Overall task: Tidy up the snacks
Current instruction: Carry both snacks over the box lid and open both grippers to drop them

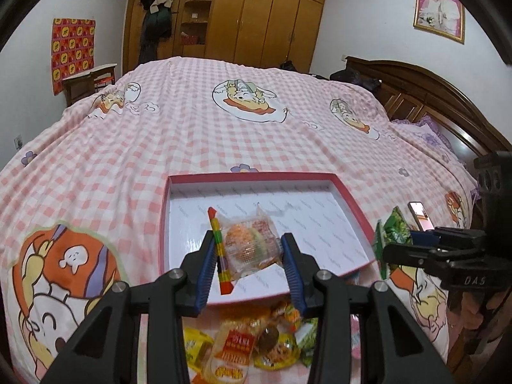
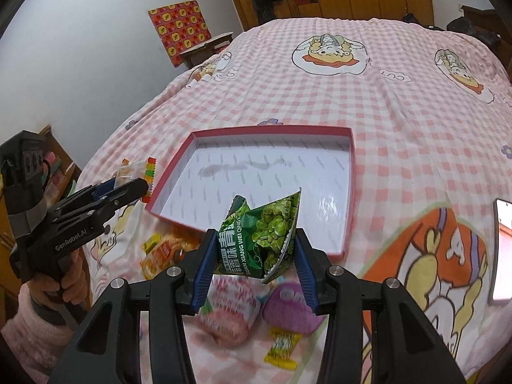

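Observation:
A shallow red-rimmed box [image 1: 353, 206] with a white inside lies on the bed; in the right wrist view [image 2: 352, 166] it holds nothing. My left gripper [image 1: 251, 254] is shut on a clear burger-candy packet [image 1: 251, 240] with a red-yellow-green edge strip, held above the box's near left part. It also shows from the side in the right wrist view [image 2: 137, 188]. My right gripper [image 2: 256, 243] is shut on a green pea snack bag [image 2: 265, 233], held over the box's near edge. It shows at the right of the left wrist view [image 1: 393, 249].
A heap of snack packets lies in front of the box: orange and yellow ones [image 1: 243, 342], pink [image 2: 228, 313] and purple [image 2: 292, 304] ones. A phone [image 2: 502, 252] lies on the pink checked bedspread to the right. A wooden headboard [image 1: 432, 96] and wardrobe [image 1: 256, 16] stand behind.

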Action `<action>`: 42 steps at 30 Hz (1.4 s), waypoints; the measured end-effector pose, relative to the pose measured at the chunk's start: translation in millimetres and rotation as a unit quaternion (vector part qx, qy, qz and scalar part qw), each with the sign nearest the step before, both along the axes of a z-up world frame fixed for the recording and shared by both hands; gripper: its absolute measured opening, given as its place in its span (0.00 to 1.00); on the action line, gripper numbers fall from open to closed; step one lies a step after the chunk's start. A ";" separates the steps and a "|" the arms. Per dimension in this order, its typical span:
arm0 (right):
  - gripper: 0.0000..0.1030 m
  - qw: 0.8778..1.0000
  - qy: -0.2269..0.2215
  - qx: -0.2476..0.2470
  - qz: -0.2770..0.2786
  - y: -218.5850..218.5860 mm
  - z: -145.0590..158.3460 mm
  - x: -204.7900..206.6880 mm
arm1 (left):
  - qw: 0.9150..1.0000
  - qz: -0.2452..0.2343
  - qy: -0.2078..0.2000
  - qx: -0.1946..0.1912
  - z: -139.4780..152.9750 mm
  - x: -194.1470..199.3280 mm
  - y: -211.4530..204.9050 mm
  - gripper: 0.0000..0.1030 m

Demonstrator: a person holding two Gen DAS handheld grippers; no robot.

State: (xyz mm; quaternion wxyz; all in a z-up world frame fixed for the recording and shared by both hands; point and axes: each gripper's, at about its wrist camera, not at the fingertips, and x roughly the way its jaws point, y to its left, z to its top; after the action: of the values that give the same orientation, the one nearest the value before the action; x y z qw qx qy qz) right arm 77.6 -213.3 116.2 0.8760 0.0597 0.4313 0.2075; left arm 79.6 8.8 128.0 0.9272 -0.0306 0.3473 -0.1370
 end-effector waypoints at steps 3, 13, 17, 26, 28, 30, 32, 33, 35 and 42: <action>0.46 1.000 0.001 -0.006 0.001 6.1 0.0 13.3 | 1.000 -0.001 0.007 -0.003 -1.7 12.6 -2.8 0.41; 0.46 1.000 0.009 -0.007 -0.008 11.8 -8.5 58.6 | 0.999 -0.011 0.036 -0.002 -23.1 58.8 -15.0 0.41; 0.46 1.000 0.015 -0.007 -0.017 11.7 -17.7 78.3 | 0.999 -0.009 0.049 -0.001 -35.2 79.7 -17.8 0.41; 0.46 0.999 0.018 -0.009 -0.036 11.4 -36.6 118.6 | 0.998 0.007 0.068 0.002 -60.2 122.6 -17.2 0.41; 0.46 0.999 0.017 -0.011 -0.041 11.8 -40.7 127.0 | 0.997 0.011 0.073 -0.001 -64.6 127.4 -15.7 0.41; 0.46 0.999 0.016 -0.014 -0.044 12.2 -43.7 132.6 | 0.997 0.018 0.080 -0.002 -70.4 132.1 -14.5 0.41; 0.46 0.999 0.018 -0.016 -0.049 12.0 -47.3 137.6 | 0.995 0.024 0.092 0.001 -76.4 136.1 -13.0 0.41; 0.46 0.998 0.019 -0.017 -0.051 11.5 -49.2 139.7 | 0.995 0.027 0.098 0.000 -79.6 138.4 -11.4 0.41; 0.46 0.998 0.023 -0.018 -0.055 10.2 -53.4 143.6 | 0.994 0.027 0.102 -0.004 -80.3 140.0 -10.4 0.41; 0.46 0.997 0.019 -0.043 -0.060 10.5 -64.8 148.7 | 0.994 0.025 0.105 0.016 -83.7 140.9 -15.9 0.42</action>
State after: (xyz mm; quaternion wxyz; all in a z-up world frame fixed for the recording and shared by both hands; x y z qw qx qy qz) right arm 226.2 -202.8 51.4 0.8800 0.0521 0.4524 0.1349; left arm 220.5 -7.1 44.3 0.8889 -0.0389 0.4444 -0.1041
